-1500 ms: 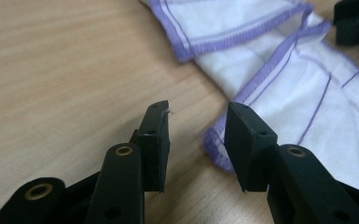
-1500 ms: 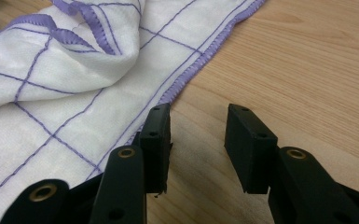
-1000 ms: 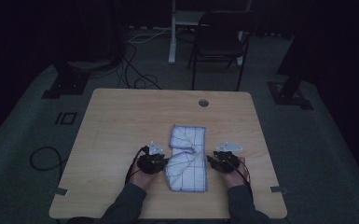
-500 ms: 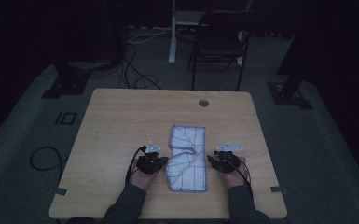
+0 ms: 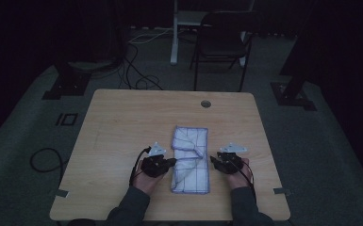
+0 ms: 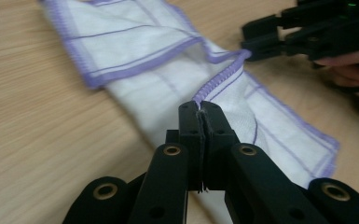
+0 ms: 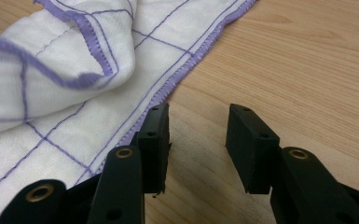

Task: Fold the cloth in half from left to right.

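A white cloth (image 5: 191,155) with purple stitched lines lies partly folded on the wooden table (image 5: 122,117), near its front edge. My left gripper (image 5: 172,161) is at the cloth's left side. In the left gripper view this gripper (image 6: 200,109) is shut on the purple hem, and the cloth (image 6: 135,51) rises in a ridge from the pinch. My right gripper (image 5: 213,160) rests at the cloth's right side. Seen from the right gripper view, that gripper (image 7: 198,123) stands open over bare wood, its left jaw just beside the cloth's (image 7: 51,93) hem, with nothing between the jaws.
A round cable hole (image 5: 205,103) sits in the table near its far edge. Beyond the table stand a dark chair (image 5: 226,42) and a stand base (image 5: 68,84), with cables (image 5: 136,70) on the floor. The room is dim.
My left gripper has risen slightly with the cloth's hem pinched in it, lifting that edge off the table. The right gripper has stayed in place.
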A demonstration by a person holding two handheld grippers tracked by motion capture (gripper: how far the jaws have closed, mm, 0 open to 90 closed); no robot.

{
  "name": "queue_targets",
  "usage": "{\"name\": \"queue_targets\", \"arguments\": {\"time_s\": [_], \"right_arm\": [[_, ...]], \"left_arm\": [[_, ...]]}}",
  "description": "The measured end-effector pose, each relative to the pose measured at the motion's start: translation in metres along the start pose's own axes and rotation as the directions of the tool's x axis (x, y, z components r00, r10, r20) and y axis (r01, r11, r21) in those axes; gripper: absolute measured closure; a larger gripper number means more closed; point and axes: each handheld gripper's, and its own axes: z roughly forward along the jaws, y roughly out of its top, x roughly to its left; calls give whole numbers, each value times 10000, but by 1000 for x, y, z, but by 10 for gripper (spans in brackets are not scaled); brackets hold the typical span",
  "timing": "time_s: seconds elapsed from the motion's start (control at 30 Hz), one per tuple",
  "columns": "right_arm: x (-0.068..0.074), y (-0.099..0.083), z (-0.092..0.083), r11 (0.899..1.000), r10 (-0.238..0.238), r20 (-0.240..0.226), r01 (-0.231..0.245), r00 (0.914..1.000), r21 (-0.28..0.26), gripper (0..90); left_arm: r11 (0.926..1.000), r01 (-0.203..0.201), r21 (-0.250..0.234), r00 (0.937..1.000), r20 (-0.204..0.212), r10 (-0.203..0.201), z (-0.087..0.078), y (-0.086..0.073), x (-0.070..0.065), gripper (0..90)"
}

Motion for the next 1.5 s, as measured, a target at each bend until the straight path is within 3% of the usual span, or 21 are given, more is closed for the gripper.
{"name": "queue_targets", "arguments": {"time_s": [0.27, 0.5, 0.63, 0.73, 0.8, 0.9, 1.0, 1.23, 1.5], "right_arm": [[0, 0, 0, 10000, 12, 20, -12, 10000, -19, 597], [-1, 0, -1, 10000, 46, 49, -46, 10000, -33, 597], [-1, 0, -1, 10000, 53, 24, -53, 10000, -36, 597], [-1, 0, -1, 10000, 64, 28, -64, 10000, -34, 597], [-1, 0, -1, 10000, 72, 23, -72, 10000, -43, 595], [-1, 0, -1, 10000, 73, 4, -73, 10000, -43, 592], [0, 0, -1, 10000, 43, -19, -43, 10000, -36, 591], [1, 0, -1, 9999, 69, -59, -69, 10000, -132, 590], [4, 1, -2, 9998, -61, -111, 58, 9999, -209, 590]], "left_arm": [[9992, -380, 96, 9973, 627, 373, 7, 1, -21, 889], [9974, -706, 146, 9910, 1148, 685, 15, 3, -39, 888], [9930, -1162, 225, 9826, 1485, 1116, 20, 2, -52, 884], [9924, -1221, 166, 9765, 1808, 1171, 22, 1, -58, 866], [9923, -1235, 27, 9690, 2159, 1200, 21, 1, -59, 789], [9927, -1193, -153, 9647, 2345, 1195, 18, 2, -58, 699], [9926, -1184, -257, 9662, 2277, 1211, 14, 4, -56, 666], [9936, -1128, -101, 9828, 1457, 1131, 12, 0, -43, 665], [9937, -1123, 19, 9898, 883, 1117, 10, -11, -24, 670]]}}
